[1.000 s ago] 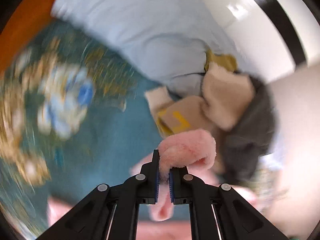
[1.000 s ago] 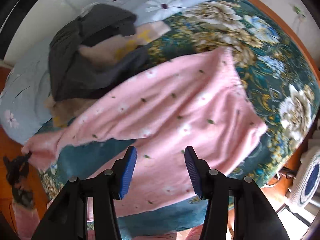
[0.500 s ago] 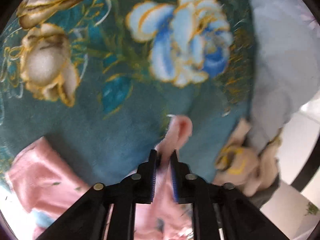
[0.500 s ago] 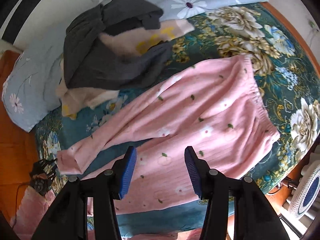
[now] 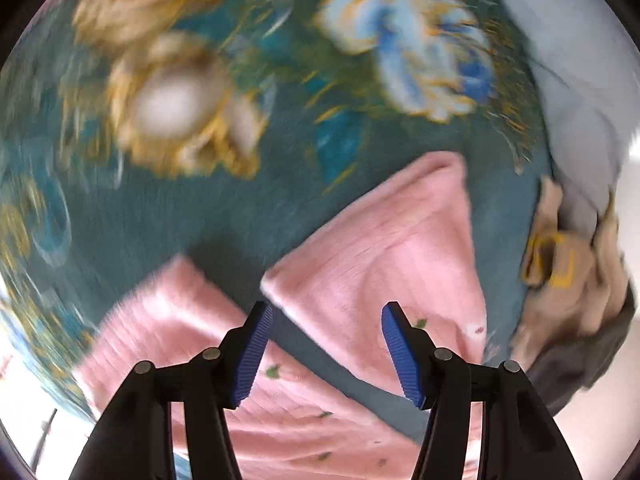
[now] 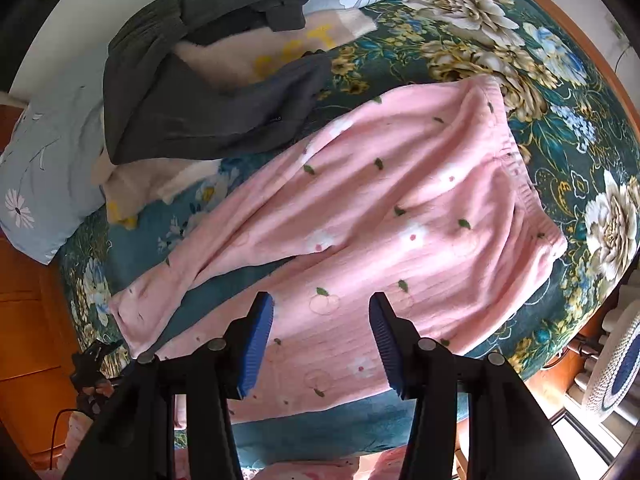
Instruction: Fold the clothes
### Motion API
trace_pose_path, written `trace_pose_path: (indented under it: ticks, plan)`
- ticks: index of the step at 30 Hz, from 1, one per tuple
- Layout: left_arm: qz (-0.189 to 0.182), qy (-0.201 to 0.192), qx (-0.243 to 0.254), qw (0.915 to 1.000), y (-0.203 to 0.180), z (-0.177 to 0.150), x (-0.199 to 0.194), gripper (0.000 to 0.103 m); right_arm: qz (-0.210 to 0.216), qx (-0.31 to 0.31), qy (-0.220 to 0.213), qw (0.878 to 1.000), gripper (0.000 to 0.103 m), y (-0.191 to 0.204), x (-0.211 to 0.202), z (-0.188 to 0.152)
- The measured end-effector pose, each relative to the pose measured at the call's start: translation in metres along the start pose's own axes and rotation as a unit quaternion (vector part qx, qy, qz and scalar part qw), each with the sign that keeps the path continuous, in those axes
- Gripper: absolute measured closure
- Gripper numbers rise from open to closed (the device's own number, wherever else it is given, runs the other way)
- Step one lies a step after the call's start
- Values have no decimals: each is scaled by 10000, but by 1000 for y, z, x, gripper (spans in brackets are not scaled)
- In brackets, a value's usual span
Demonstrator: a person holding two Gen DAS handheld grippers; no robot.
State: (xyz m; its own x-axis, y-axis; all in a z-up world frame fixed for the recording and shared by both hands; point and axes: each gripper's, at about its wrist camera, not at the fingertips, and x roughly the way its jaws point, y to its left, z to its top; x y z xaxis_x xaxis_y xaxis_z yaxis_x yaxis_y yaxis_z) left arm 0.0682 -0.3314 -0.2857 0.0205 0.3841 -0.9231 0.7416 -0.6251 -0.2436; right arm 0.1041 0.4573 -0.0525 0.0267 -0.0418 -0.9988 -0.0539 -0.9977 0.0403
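Note:
Pink pyjama trousers (image 6: 392, 208) with small flowers lie spread flat on the teal floral bedspread (image 6: 560, 92), waistband to the right, both legs to the left. In the left wrist view the two leg cuffs (image 5: 396, 248) lie side by side just ahead of my left gripper (image 5: 326, 346), which is open and holds nothing. My right gripper (image 6: 320, 340) is open above the nearer leg, apart from the cloth. The left gripper (image 6: 94, 364) shows as a small black shape beyond the far cuff.
A dark grey garment (image 6: 208, 92) and a beige one with yellow letters (image 6: 280, 60) are piled at the back left. A pale blue daisy pillow (image 6: 44, 160) lies behind them. Orange wood (image 6: 28, 320) borders the bed; a white fan (image 6: 616, 360) stands at the right.
My left gripper has let go of the pink leg cuff and opened wide. The cuff now lies flat on the bedspread. The right gripper stays open and hardly moved.

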Motion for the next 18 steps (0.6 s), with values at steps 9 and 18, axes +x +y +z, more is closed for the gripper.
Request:
trace_pose_path:
  ticks: [9,18]
  plan:
    - [-287,-244,-932,9949,1,3,10,100,-57,-30,38,10000,52,4,1,3]
    - [-2048,-544,-1008,9721,-35,-32,-139,100,-43,-40,-51,10000,52,2,-7,3]
